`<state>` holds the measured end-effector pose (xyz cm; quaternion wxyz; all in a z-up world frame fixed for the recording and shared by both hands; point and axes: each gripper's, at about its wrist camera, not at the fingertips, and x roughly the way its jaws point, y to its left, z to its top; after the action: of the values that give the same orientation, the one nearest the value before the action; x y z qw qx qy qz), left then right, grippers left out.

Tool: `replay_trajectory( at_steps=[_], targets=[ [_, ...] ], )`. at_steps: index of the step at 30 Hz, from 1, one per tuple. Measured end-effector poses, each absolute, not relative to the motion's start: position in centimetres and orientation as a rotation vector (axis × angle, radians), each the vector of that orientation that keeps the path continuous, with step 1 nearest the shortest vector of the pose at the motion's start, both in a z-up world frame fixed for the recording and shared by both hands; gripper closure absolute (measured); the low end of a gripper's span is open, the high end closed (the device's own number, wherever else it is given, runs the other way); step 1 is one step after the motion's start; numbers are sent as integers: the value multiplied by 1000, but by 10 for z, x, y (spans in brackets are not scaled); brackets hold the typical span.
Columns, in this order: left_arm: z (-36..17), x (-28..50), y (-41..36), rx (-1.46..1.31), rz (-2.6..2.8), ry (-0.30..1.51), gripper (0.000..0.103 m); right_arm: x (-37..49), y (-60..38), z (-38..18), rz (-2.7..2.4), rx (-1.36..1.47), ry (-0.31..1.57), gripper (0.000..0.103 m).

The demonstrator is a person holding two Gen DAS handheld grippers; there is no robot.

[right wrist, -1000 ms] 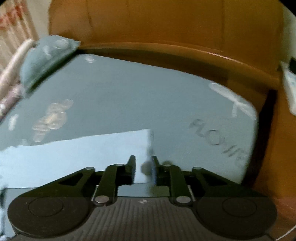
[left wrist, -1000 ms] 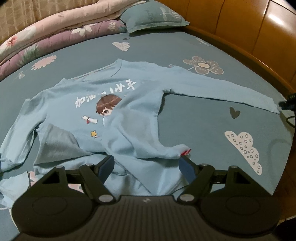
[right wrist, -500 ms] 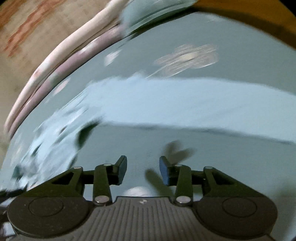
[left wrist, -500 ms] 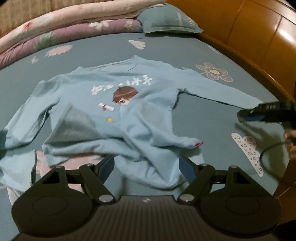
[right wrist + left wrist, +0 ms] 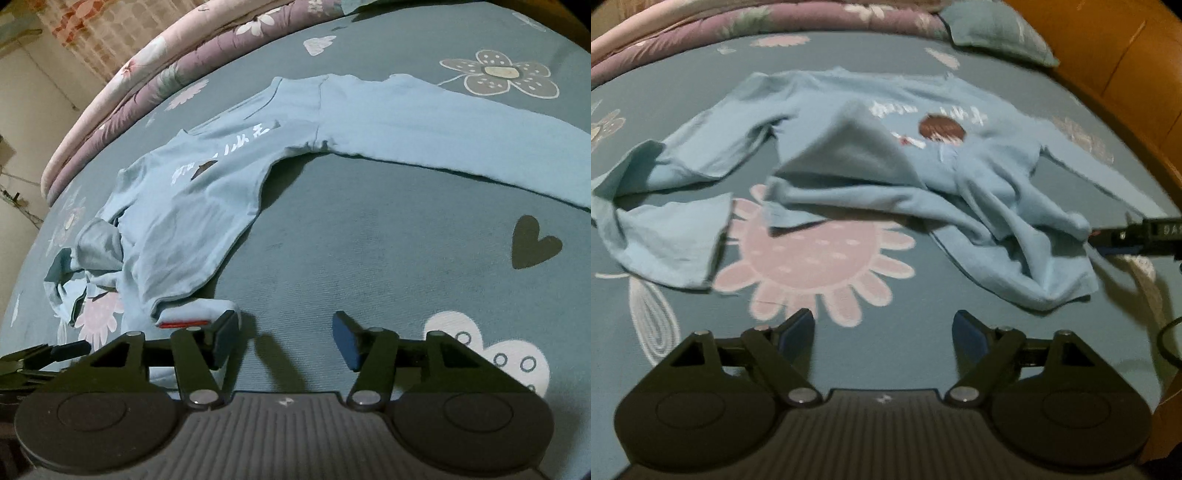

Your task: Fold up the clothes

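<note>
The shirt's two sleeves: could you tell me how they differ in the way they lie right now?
In the right wrist view, one sleeve lies stretched out straight and flat on the bedsheet. In the left wrist view, the other sleeve is bent and rumpled. Both are the same light blue.

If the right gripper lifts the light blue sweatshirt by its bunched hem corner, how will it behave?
The sweatshirt is probably floppy: it lies rumpled in soft folds. It likely drapes and drags its long sleeve across the bed sheet. It seems light, so the open right gripper should manage it.

Sweatshirt [image 5: 923,162] print blurred, unreadable; far sleeve [image 5: 461,129] cut off by frame edge in right wrist view.
</note>
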<state>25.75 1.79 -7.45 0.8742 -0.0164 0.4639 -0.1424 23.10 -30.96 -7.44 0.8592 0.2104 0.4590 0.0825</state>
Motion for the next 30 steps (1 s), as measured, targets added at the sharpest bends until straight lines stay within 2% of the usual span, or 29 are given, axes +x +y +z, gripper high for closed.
replay_trajectory(
  at_steps=[9, 16, 30],
  targets=[
    [-74, 264, 83, -165, -181, 952, 20, 233, -305, -78, 148, 466, 962, 35],
    [-71, 272, 107, -173, -30, 925, 20, 235, -302, -79, 162, 456, 965, 27],
    [-53, 283, 58, -49, -148, 893, 21, 221, -265, -67, 355, 320, 968, 27]
  ],
)
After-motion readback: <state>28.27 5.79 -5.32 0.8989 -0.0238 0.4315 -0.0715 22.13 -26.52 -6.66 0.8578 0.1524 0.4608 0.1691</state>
